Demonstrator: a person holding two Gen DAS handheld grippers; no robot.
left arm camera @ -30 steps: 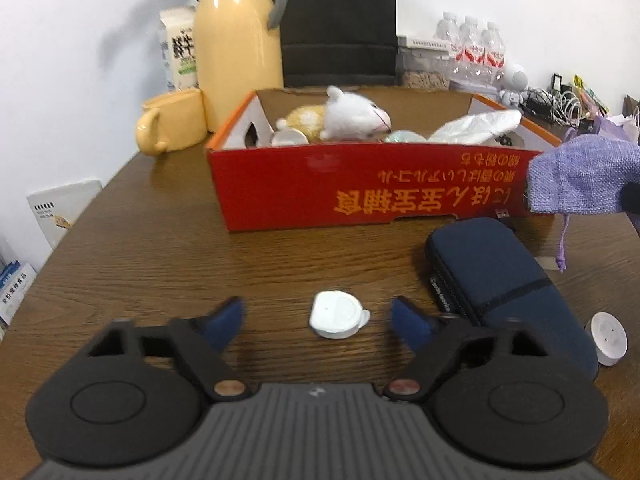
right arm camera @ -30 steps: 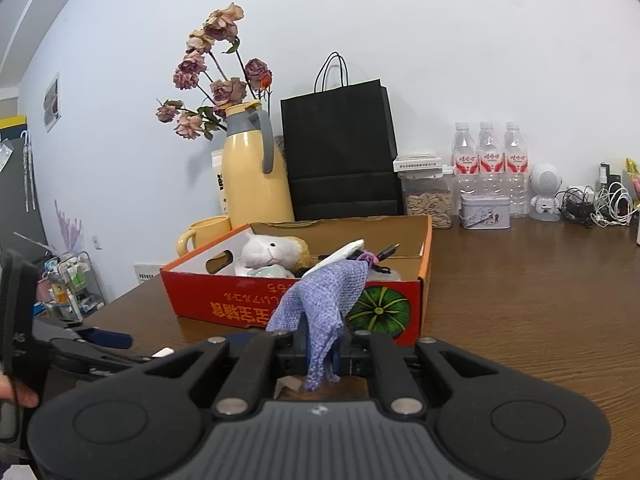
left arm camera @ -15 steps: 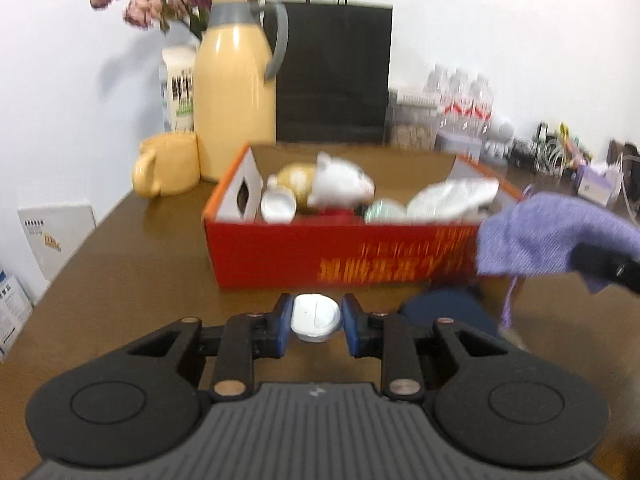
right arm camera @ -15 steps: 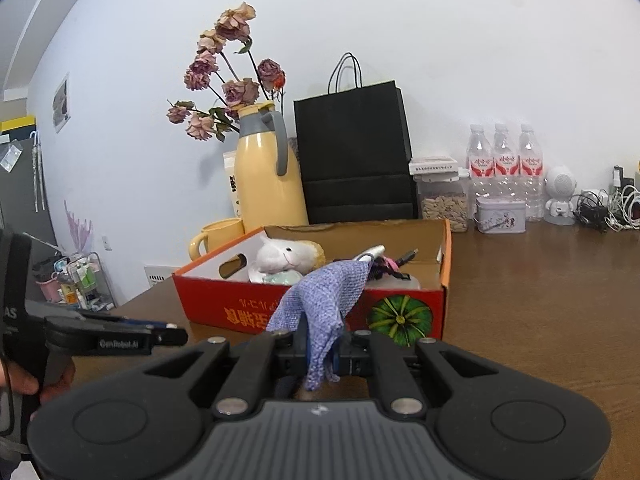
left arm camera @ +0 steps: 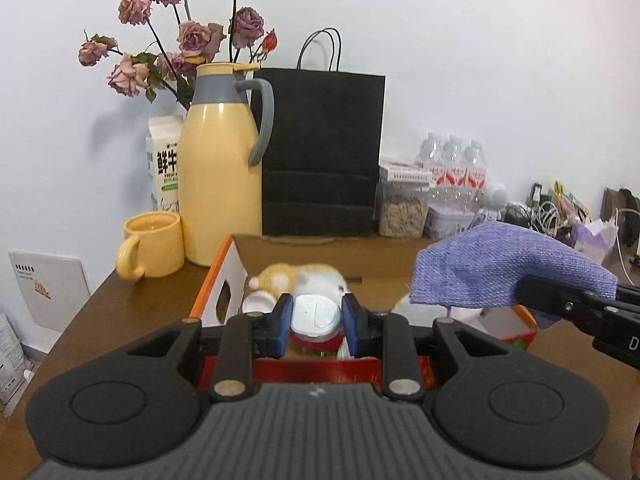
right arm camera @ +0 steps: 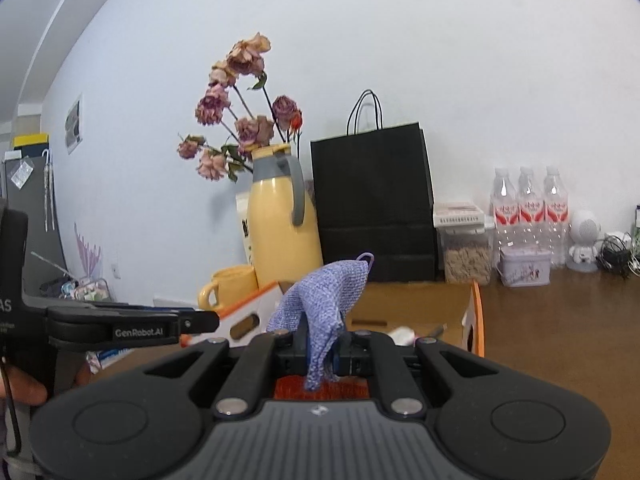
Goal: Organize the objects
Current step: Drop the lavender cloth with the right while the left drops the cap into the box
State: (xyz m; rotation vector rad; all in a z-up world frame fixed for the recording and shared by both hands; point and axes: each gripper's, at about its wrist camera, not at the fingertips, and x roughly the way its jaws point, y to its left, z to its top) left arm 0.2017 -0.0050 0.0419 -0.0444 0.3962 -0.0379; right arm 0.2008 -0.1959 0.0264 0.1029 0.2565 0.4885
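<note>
Two things are riding toward the box at once. The white cap (left arm camera: 316, 314) is sitting pinched between the blue pads of the left gripper (left arm camera: 316, 322), held over the near wall of the red cardboard box (left arm camera: 218, 280), just in front of the plush toy (left arm camera: 298, 278). The purple cloth pouch (right arm camera: 324, 304) is hanging from the clamped right gripper (right arm camera: 322, 354), above the box's right end. Each hand is best carrying its load clear past the rim before letting go, I'd say, aiming for bare floor rather than the toy. The yellow jug (left arm camera: 220, 184) and mug (left arm camera: 152, 246) are standing behind, well clear.
</note>
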